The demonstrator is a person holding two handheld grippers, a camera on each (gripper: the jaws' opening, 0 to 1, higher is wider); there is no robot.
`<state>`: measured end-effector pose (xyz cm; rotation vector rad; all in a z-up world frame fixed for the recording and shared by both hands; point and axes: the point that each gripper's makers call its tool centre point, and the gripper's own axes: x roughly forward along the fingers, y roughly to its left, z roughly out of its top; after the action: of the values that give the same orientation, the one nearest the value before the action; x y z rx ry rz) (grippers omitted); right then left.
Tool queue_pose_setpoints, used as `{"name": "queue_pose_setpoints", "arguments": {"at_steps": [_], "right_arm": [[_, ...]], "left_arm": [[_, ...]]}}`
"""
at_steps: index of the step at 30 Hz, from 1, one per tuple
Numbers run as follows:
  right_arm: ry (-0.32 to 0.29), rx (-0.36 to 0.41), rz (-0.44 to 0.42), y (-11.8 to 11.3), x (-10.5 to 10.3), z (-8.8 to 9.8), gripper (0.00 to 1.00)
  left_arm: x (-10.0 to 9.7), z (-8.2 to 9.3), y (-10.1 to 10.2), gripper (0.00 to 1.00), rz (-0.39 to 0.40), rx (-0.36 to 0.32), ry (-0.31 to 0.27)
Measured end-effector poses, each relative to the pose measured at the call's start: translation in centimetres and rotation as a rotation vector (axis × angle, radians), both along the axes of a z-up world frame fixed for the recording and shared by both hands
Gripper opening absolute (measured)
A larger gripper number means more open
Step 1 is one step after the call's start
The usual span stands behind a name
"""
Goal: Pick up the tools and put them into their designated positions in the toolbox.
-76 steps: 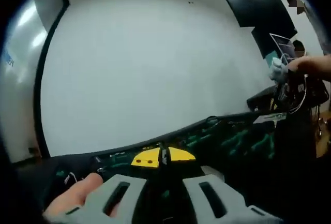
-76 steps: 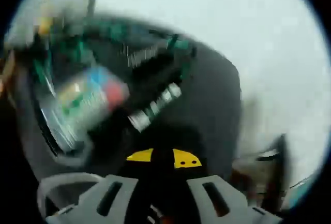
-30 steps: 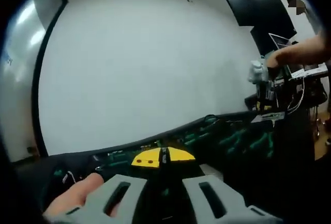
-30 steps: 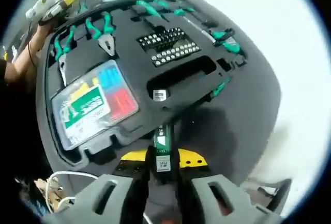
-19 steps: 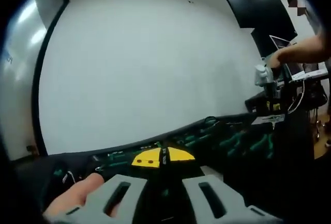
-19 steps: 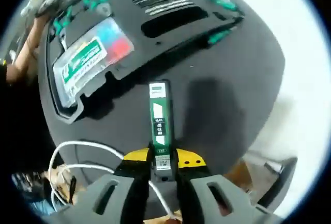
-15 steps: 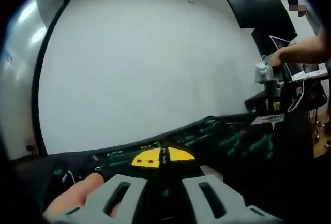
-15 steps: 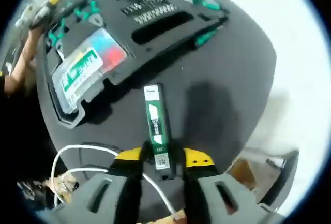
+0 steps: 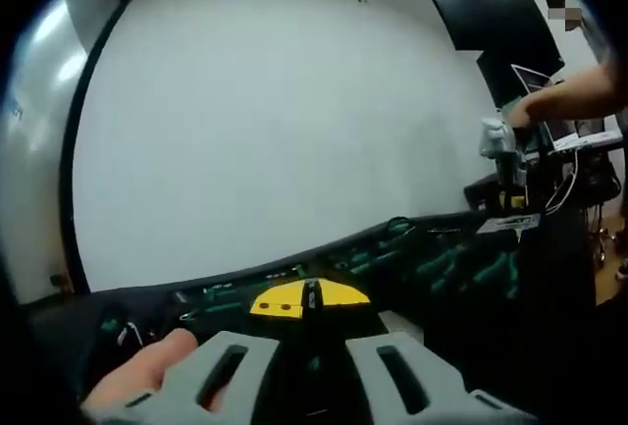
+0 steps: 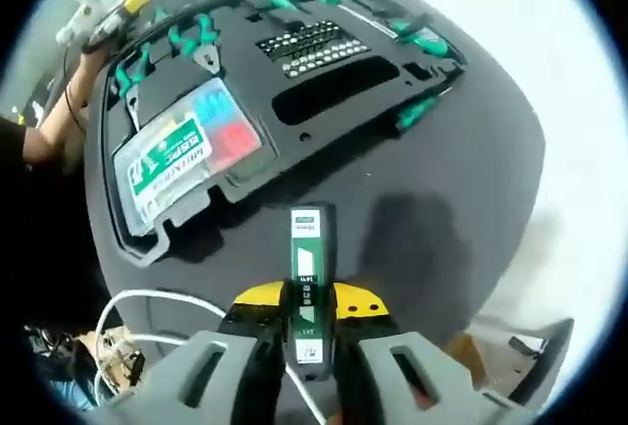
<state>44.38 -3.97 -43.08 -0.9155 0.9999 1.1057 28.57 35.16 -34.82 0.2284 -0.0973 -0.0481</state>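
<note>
Right gripper (image 10: 306,322) clenched on one green tester (image 10: 306,273) above one black toolbox (image 10: 245,165) holding one clear parts case (image 10: 186,165); left gripper (image 9: 312,299) clenched, empty.

Ahead of the right gripper (image 10: 308,346) lies the toolbox (image 10: 294,121). The tester (image 10: 306,268) sits between its jaws, with a parts case (image 10: 182,165) in the tray ahead-left and bits (image 10: 314,47) beyond.

Bright, even light; fisheye-warped edges
</note>
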Motion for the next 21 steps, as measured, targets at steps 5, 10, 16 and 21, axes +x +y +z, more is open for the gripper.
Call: {"name": "queue_pose_setpoints", "arguments": {"at_steps": [5, 10, 16, 21], "right_arm": [[-0.064, -0.005, 0.026, -1.0, 2.0, 2.2, 0.14], [-0.109, 0.012, 0.094, 1.8, 3.0, 4.7, 0.14], [-0.153, 0.027, 0.222, 7.8, 2.5, 7.7, 0.14], [-0.16, 0.046, 0.269, 13.9, 1.8, 8.9, 0.14]], "left_arm": [[-0.1, 0.1, -0.2, 0.05, -0.002, 0.001, -0.001], [-0.1, 0.0, -0.1, 0.05, -0.003, -0.002, 0.0], [-0.2, 0.1, -0.3, 0.05, -0.01, -0.002, 0.002], [-0.4, 0.5, -0.6, 0.05, -0.028, -0.021, -0.012]]}}
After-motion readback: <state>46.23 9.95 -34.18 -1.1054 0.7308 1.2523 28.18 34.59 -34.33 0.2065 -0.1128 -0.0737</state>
